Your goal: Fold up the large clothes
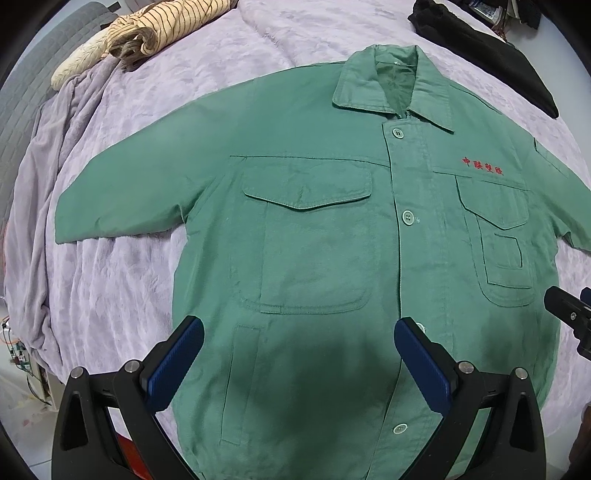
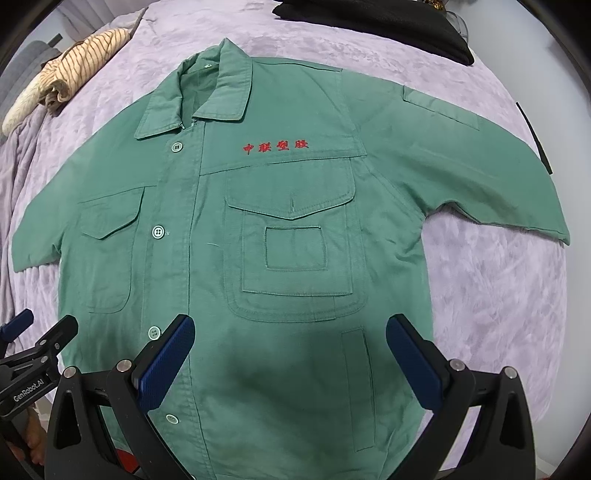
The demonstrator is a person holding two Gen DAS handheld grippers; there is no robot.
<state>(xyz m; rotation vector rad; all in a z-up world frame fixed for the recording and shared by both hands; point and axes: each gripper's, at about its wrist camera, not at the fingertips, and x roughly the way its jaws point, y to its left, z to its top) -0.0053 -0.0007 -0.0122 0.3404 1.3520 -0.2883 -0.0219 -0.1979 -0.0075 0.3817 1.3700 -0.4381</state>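
Note:
A green buttoned work jacket [image 1: 317,236] [image 2: 295,258] lies flat, front up, on a lilac bedspread, collar at the far end and both sleeves spread sideways. Red embroidered characters [image 2: 275,147] sit above one chest pocket. My left gripper [image 1: 299,332] hovers open over the jacket's lower half on its left-hand side, nothing between its blue pads. My right gripper [image 2: 290,328] hovers open over the lower half on the other side, likewise holding nothing. Each gripper shows at the edge of the other's view: the right gripper [image 1: 570,314], the left gripper [image 2: 33,343].
A striped beige garment [image 1: 147,33] [image 2: 70,70] lies bunched at the far left of the lilac bedspread [image 1: 122,280] [image 2: 498,302]. Black clothing [image 1: 491,55] [image 2: 376,26] sits at the far right. The bed's left edge drops away to the floor with some clutter [image 1: 22,354].

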